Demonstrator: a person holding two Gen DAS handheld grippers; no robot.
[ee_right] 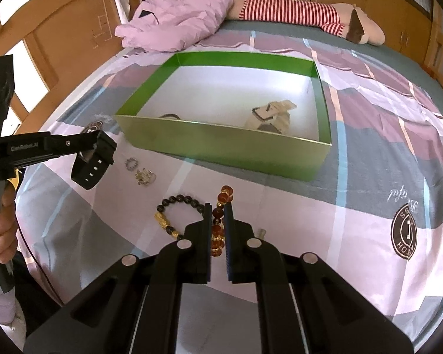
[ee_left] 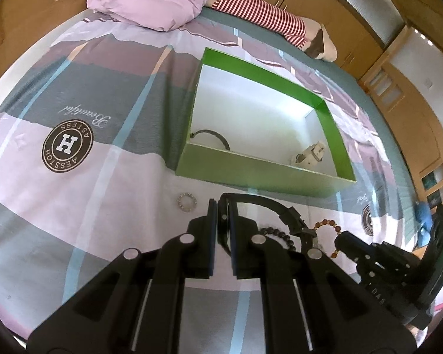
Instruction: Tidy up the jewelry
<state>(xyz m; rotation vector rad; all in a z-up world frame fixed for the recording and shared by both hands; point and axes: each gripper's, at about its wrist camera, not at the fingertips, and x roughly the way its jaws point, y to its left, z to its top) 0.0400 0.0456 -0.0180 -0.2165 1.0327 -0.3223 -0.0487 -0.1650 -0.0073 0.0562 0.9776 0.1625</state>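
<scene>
My left wrist camera looks along my fingers, close above the bed (ee_left: pixel 103 177), toward the green box (ee_left: pixel 251 174) at 1 o'clock. My right wrist camera faces the same box (ee_right: pixel 221 147) at 12 o'clock. Both views share the box and bed.

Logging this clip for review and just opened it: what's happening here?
A person is sorting jewelry on a bed into a green box. The left tongs are shut on a black watch, lifted off the bedspread. The right tongs are closed around an amber bead bracelet lying on the bedspread. A black bead bracelet, a ring and a small silver piece lie outside; a white watch and a dark band are already boxed.
</scene>
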